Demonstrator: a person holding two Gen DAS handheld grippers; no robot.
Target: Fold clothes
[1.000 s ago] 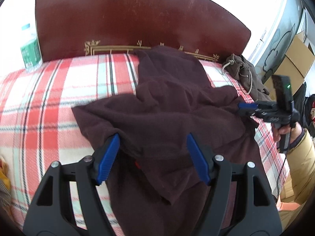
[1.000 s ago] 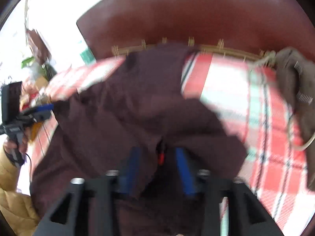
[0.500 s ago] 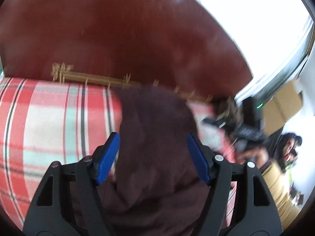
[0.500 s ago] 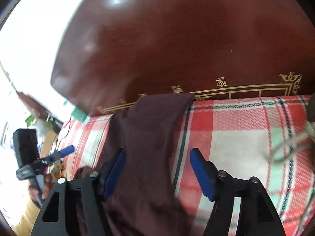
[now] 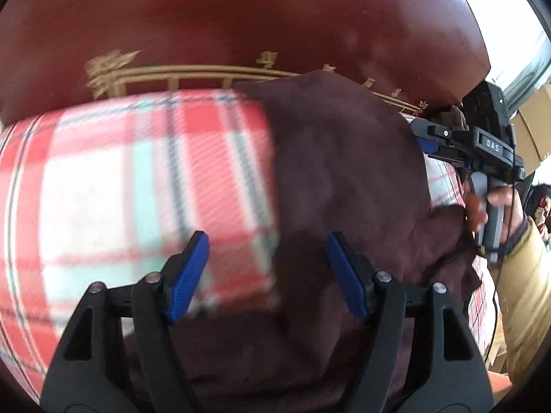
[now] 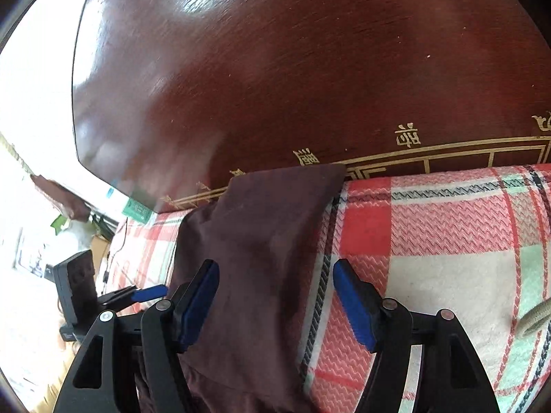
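At the left lies the red, white and mint plaid blanket (image 5: 113, 179), blurred in the left wrist view, and over it toward the middle stretches the dark maroon garment (image 5: 344, 186), its far end reaching up against the dark wooden headboard (image 5: 241, 17). The left gripper (image 5: 268, 275) hovers with its blue pads spread wide, one over the plaid and one over the cloth, gripping nothing. The garment looks light, limp and a little fuzzy — a knit or fleece, I judge — so it should drape and bunch rather than keep a crease, cling to the textured blanket more than slide, and come to no harm from a pinch. The best hold is probably a pinch on a hem or corner, each gripper taking one side so the cloth lifts flat; its long right edge (image 6: 323, 227) lies crisp on the blanket in the right wrist view. The right gripper (image 6: 275, 303) also stands released, straddling that edge — pads clear of the fabric. On its body, seen from the left camera, the letters "DAS" (image 5: 493, 144) can be read; the gold characters (image 6: 408, 135) along the headboard's inlaid band are too stylised to make out.
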